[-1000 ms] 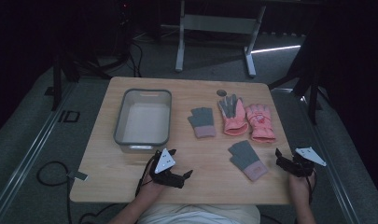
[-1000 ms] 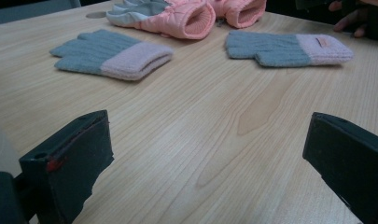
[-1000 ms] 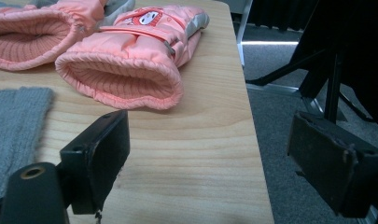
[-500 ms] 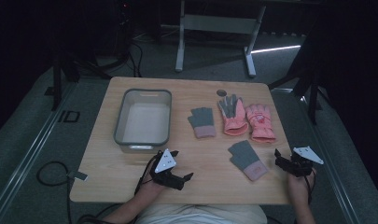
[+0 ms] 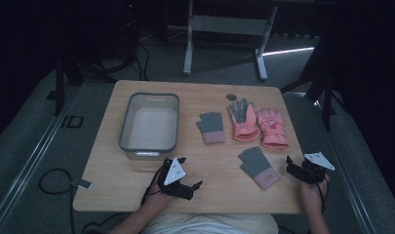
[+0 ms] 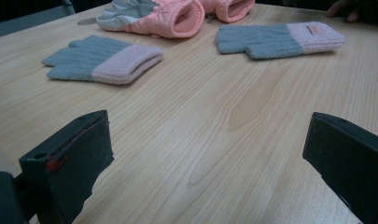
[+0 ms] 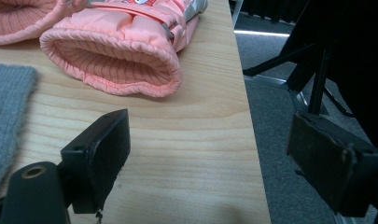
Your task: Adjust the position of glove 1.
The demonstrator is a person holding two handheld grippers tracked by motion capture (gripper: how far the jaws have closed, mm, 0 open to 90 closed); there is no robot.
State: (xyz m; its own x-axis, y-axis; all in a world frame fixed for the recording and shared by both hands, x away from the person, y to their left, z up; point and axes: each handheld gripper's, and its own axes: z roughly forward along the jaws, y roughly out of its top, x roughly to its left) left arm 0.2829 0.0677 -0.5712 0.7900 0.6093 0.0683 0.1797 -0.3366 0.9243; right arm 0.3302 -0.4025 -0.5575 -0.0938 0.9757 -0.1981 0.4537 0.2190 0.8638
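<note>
Two knitted grey gloves (image 5: 257,167) with pink cuffs, two padded pink gloves (image 5: 272,127) (ribbed openings), smooth wooden table (image 5: 219,165). Left gripper (image 5: 187,171) and right gripper (image 5: 293,165) spread wide, empty, hardly moved since before.

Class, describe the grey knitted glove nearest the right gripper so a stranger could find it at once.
Start at the wooden table. Go to its near right part, beside the right gripper. The glove lying alone there is grey knit with a pink cuff; its twin lies farther back, by two padded pink gloves.
</note>
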